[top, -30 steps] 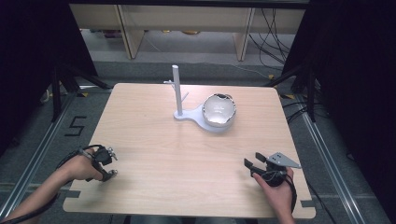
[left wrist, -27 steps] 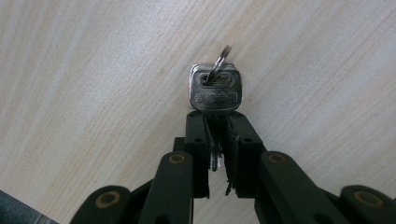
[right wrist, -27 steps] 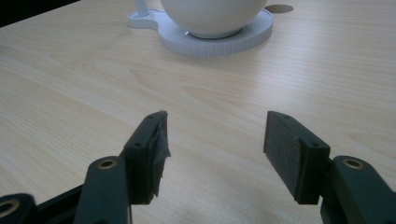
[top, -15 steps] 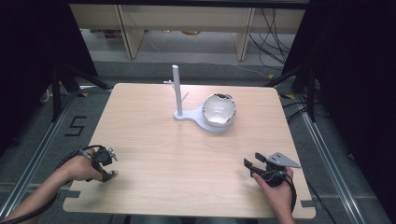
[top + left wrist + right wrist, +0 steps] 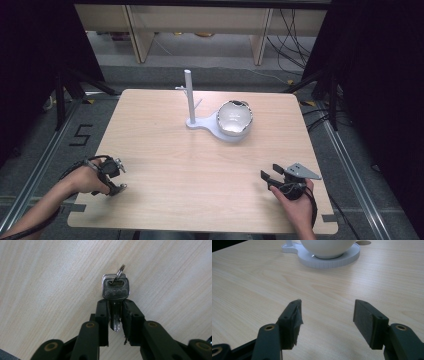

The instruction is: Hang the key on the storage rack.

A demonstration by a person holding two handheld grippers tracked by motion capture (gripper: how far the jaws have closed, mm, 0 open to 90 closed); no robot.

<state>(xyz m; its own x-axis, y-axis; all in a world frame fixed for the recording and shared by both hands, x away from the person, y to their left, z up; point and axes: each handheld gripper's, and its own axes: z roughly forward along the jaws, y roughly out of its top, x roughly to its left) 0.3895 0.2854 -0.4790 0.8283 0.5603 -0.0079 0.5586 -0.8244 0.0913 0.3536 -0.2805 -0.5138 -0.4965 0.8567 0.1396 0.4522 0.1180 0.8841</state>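
a small silver metal key (image 5: 115, 296) with a rectangular head and a thin split ring (image 5: 120, 272) through its slot sits at the centre of the left gripper view, its toothed blade between the black jaws of the left gripper (image 5: 116, 315). those jaws have just been opening; a narrow gap shows on each side of the blade, so the key is released. the high view places that gripper (image 5: 111, 175) at the lower left of the pale wooden bench (image 5: 200, 165), the key too small to make out there. the right gripper (image 5: 325, 315) stands with jaws wide apart over bare wood, and the high view shows it (image 5: 272, 178) at lower right. a white bowl (image 5: 234, 118) on a white stand with an upright post (image 5: 190, 97) sits upper centre.
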